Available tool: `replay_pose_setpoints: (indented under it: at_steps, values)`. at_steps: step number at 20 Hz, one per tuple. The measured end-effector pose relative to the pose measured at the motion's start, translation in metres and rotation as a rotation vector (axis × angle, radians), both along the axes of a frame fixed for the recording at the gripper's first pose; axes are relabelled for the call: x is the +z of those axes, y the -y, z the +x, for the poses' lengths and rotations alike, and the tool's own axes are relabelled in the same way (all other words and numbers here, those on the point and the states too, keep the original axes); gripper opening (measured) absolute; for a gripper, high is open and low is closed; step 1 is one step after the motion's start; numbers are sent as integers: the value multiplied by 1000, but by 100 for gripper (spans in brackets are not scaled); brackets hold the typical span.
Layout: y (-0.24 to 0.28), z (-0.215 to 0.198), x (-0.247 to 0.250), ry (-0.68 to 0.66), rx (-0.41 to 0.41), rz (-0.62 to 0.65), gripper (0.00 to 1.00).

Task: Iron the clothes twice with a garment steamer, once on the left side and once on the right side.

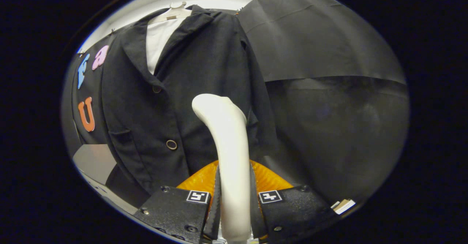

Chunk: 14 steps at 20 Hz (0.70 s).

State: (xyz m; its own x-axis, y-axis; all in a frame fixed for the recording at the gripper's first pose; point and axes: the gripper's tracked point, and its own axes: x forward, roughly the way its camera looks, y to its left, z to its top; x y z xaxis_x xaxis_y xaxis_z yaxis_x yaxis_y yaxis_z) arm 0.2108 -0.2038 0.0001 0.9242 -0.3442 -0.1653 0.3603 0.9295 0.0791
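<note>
We have the dark jacket [190,90] hanging on a hanger [177,8] against the booth wall, white shirt [157,42] showing in the open collar. It sits ahead and to the left of the fingers, front panel facing us, two buttons [171,144] down the closure.

The steamer [226,145] is a pale curved handle rising from between the fingers, its head bending toward the jacket's right-hand panel, near the sleeve [261,101]. We can't tell if the head touches the cloth or stands just off it.

The gripper [234,200] is pinching the steamer handle: both fingers press on its sides low down, handle roughly upright.

Our read: we're in a pass on the right side of the jacket, head about mid-height on the panel. Whether the left pass is done, we can't tell.

Next move calls for a steady vertical stroke along that panel, head square to the fabric, grip firm, then shifting across the buttons to the left panel if that remains.
</note>
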Motion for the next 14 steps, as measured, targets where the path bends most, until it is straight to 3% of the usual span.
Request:
replay_pose_setpoints:
  at_steps: [5, 14]
  values:
    - [-3, -10, -23, 1, 25, 5, 36]
    - [16, -8, -85, -133, 1, 65, 36]
